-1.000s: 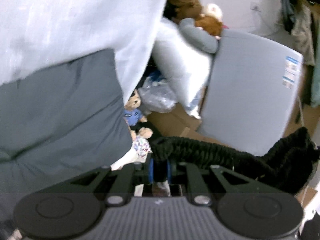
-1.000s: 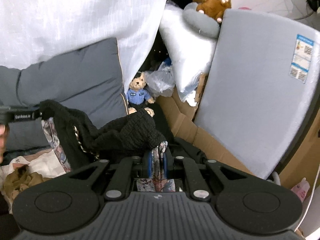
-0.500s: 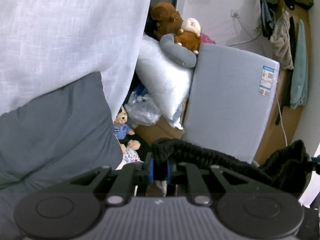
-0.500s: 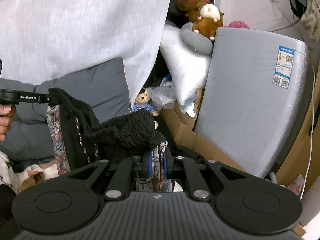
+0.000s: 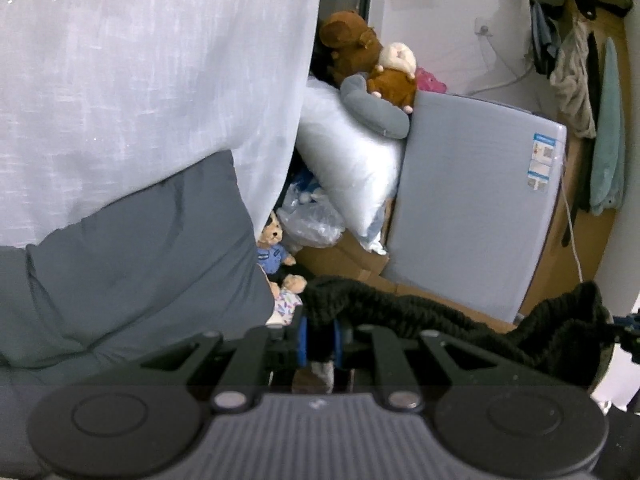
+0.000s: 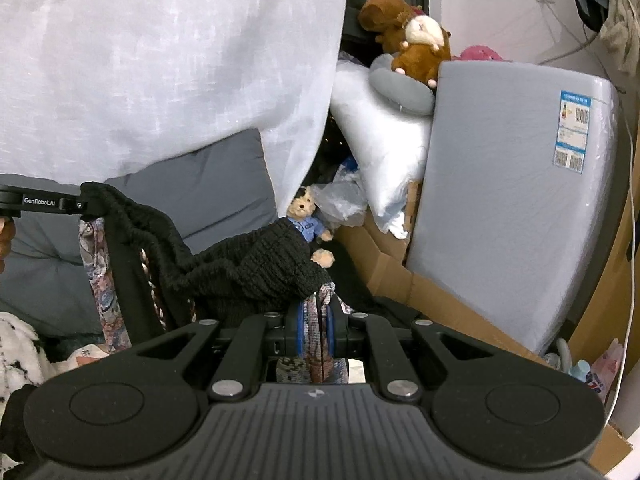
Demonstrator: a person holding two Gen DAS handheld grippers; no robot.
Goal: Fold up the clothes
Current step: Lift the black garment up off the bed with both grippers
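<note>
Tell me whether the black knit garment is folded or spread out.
Neither: the black knit garment hangs bunched in the air, pinched by left gripper and right gripper.

Grey cushion (image 6: pixel 208 184) on bed (image 6: pixel 44 276)

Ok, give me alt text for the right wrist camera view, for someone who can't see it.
The right gripper is shut on a black knit garment with a floral lining, held up and stretched leftward to the left gripper. Behind it are a white curtain, a grey cushion, a small teddy bear and a grey upright mattress.
</note>
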